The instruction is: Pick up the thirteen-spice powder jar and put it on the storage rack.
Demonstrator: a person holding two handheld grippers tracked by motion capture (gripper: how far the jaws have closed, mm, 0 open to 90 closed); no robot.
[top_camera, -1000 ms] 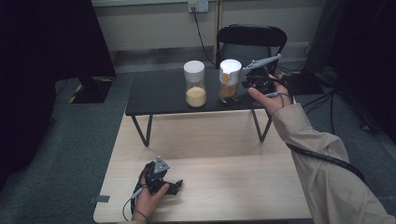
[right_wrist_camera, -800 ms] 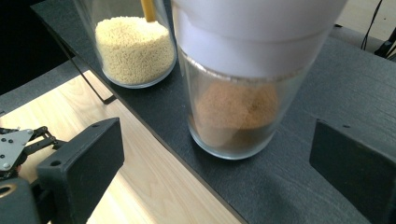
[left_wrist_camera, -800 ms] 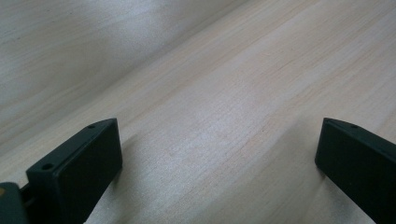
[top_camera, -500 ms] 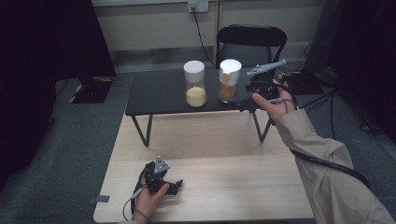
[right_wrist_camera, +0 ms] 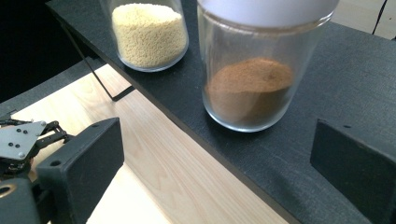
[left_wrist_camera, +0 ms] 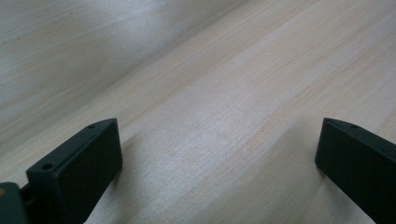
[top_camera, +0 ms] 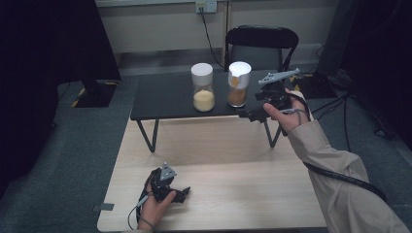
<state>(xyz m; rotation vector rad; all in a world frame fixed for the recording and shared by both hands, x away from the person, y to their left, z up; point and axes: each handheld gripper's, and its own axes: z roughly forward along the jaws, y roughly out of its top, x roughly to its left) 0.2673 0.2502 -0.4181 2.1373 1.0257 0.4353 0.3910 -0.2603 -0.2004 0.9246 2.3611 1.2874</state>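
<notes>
**Free room & obstacles**

Light wooden tabletop (top_camera: pixel 233 194) bare across its middle & right; the left tongs (top_camera: pixel 182 194) sit at its near-left, jaws wide apart w/ bare wood between. Low black tabletop (top_camera: pixel 165 97) behind: glass jar of brown powder w/ white lid (top_camera: pixel 238 83) stands just ahead of the right tongs (top_camera: pixel 248 114), nothing between them. Glass jar of yellow grains w/ white lid (top_camera: pixel 203 87) stands near the brown one, narrow gap between. Black chair (top_camera: pixel 262 41) blocks behind.

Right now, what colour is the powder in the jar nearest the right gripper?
Reddish brown powder, clearest in the right gripper view.
</notes>
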